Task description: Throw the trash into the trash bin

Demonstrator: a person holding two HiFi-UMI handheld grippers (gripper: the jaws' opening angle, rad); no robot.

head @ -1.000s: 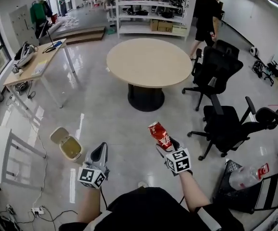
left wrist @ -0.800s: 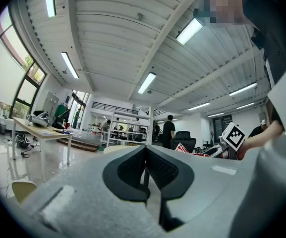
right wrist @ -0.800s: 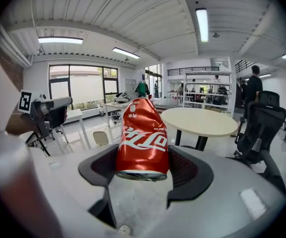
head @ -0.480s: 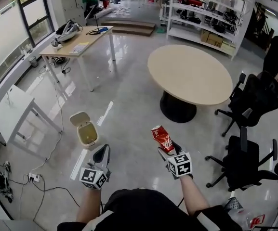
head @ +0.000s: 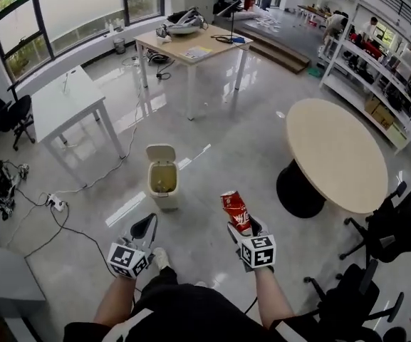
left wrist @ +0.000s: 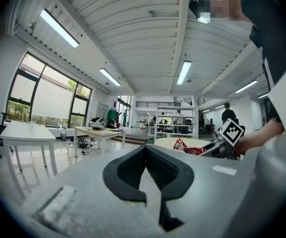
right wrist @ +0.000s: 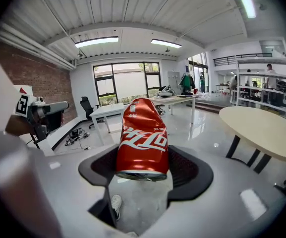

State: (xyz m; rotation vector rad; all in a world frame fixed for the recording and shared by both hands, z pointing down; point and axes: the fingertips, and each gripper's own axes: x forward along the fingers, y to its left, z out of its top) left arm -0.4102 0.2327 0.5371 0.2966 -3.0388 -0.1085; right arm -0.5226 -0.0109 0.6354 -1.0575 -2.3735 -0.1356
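Note:
A dented red soda can stands up between the jaws of my right gripper, which is shut on it; the can also shows at the right of the left gripper view. My left gripper is shut with nothing between its jaws. The small beige trash bin, lid flipped up, stands on the glossy floor just beyond both grippers, slightly left of centre in the head view.
A white table and a wooden desk stand to the left and beyond the bin. A round table and black chairs are at the right. Cables and a power strip lie at the left.
The view has swung round to the left: the trash bin has come from the left toward the centre, right ahead of the grippers. The can stays gripped in the right gripper.

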